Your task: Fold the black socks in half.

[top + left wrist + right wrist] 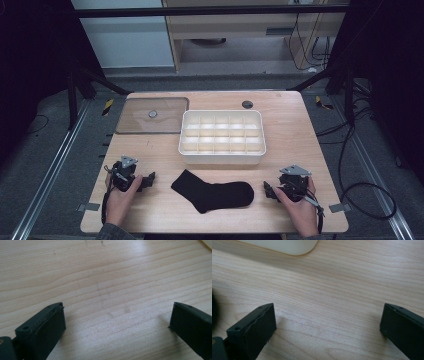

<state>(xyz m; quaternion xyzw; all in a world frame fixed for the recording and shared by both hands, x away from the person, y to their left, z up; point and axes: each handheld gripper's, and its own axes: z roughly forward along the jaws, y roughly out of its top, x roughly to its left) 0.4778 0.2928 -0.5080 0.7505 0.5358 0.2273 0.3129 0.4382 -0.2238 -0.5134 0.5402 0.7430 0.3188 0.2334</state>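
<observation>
High view: fixed above the near edge, facing forward and down, far enough to take in the whole table [295,150] and the floor beyond. Left gripper view: low, close over bare tabletop [105,285], looking along its own jaws. Right gripper view: likewise close, catching a corner of the white organiser box [287,246]. Shared ground: the tabletop; the box [221,137] appears in the high and right gripper views.
</observation>
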